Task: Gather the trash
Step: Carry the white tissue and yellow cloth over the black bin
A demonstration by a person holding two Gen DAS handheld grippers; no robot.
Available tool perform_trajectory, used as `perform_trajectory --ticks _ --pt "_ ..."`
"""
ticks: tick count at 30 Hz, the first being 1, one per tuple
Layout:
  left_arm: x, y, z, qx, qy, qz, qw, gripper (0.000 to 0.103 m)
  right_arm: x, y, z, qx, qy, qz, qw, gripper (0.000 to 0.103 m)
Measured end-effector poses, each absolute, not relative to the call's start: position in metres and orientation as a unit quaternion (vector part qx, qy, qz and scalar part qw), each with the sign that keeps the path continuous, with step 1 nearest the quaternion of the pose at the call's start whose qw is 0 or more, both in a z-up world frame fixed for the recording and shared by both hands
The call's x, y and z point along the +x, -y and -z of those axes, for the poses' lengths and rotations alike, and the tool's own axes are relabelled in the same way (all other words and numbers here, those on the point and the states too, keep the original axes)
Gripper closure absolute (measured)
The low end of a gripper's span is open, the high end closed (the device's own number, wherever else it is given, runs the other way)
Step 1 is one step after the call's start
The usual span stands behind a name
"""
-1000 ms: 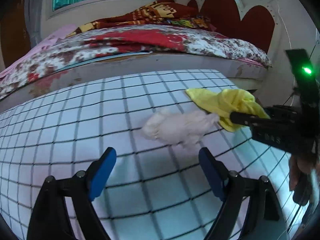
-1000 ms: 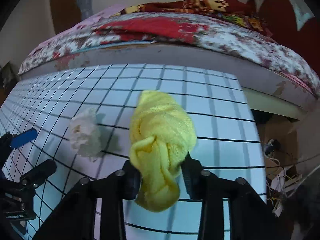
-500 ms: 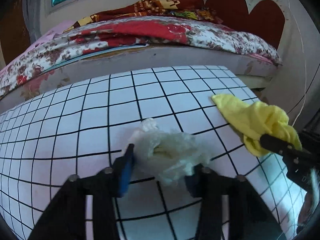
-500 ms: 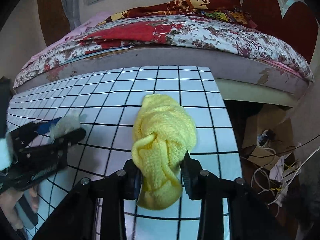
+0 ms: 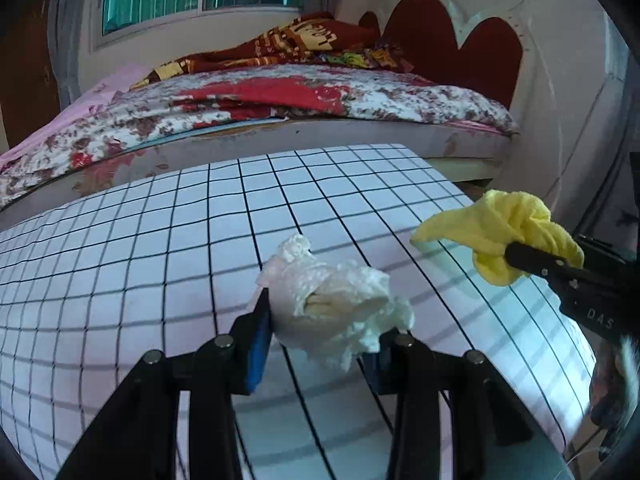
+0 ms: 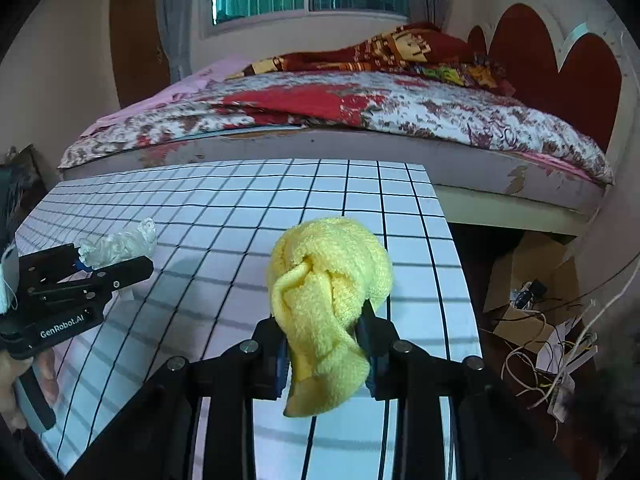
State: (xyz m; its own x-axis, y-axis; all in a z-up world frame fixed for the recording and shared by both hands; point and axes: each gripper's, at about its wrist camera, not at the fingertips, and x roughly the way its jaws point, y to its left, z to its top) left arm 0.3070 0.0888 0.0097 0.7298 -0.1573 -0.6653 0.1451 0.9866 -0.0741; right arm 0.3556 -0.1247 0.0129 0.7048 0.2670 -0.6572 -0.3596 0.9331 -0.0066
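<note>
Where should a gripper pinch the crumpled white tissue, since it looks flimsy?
Across its bunched middle, from the near side, as the left gripper does now. The crumpled white tissue is thickest there; its loose edges would likely slip or tear.

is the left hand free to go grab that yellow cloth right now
Probably not. The left tongs are already shut on the crumpled white tissue, so they have no room for more, and the yellow cloth is clamped in the right tongs, lifted off the checked table.

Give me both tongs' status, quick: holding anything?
Left tongs: shut on the white crumpled tissue.
Right tongs: shut on the yellow cloth.
</note>
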Motion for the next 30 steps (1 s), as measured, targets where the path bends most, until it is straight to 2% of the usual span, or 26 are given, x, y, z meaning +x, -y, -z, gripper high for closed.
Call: perform_trajectory --ticks 15,30 --pt "0.211 -0.077 -0.016 0.001 -0.347 0.099 0.933 0.063 0.231 0.139 -0.028 -0.052 -0.314 -0.175 0.932 0.074" --pt "0.131 -0.043 -0.011 0.006 -0.344 0.129 0.930 0.063 0.134 0.188 -0.016 -0.033 -0.295 -0.144 0.944 0.075"
